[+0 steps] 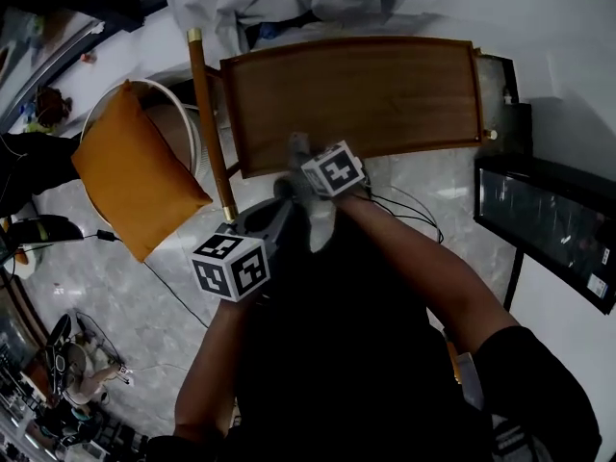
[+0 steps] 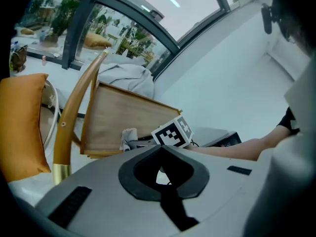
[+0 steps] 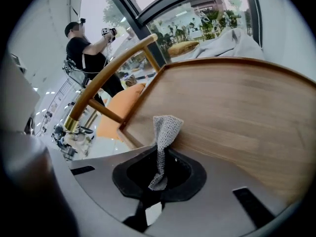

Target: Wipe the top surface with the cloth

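One thin strip of the grey cloth (image 3: 165, 127) is pinched in the closed jaws of the right gripper (image 3: 158, 154), at the 7 o'clock edge of the wooden top surface (image 3: 237, 107) (the left gripper (image 2: 160, 149) is closed on nothing), so hard rubbing may pull it free.

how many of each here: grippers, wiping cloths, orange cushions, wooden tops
grippers: 2 (left gripper, right gripper)
cloth: 1, held in the right gripper
orange cushion: 1
wooden top: 1
total: 5
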The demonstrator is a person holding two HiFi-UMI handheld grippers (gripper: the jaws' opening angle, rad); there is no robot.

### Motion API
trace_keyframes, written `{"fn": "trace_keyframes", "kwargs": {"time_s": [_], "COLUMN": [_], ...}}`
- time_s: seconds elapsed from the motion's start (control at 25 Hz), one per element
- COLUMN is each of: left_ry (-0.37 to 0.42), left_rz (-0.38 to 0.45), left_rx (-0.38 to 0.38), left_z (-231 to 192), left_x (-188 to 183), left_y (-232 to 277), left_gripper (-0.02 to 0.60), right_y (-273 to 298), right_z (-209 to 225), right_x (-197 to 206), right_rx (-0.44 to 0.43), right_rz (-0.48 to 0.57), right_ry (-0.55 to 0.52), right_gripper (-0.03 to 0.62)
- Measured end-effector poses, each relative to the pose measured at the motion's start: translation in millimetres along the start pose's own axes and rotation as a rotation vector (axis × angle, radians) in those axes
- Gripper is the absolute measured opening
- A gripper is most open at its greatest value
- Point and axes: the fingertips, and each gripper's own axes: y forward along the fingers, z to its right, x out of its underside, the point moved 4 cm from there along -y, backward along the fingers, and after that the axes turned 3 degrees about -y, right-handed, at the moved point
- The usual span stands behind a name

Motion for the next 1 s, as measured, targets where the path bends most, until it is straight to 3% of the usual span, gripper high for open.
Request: {"fn": "trace_keyframes", "kwargs": {"time_s": [0.56,1.0], "left_ry": [0.084,0.100], "left_rz": [-0.113,-0.156], "left_rx": [0.117,0.128], "left_z": [90.1,134.4], "left_x": [-19.4,-26.9], "left_y": [126.5,198.8], "left_gripper": [0.011,0.011], "right_y": [-106.6,-178.7], "right_z": [145.8,235.5], "right_x": [67.4,115.1], "right_rx": [0.150,0.222], "right_rz": [-0.018,0.000], "right_ry": [0.063,0.130], "right_gripper": [0.032,0.032]}}
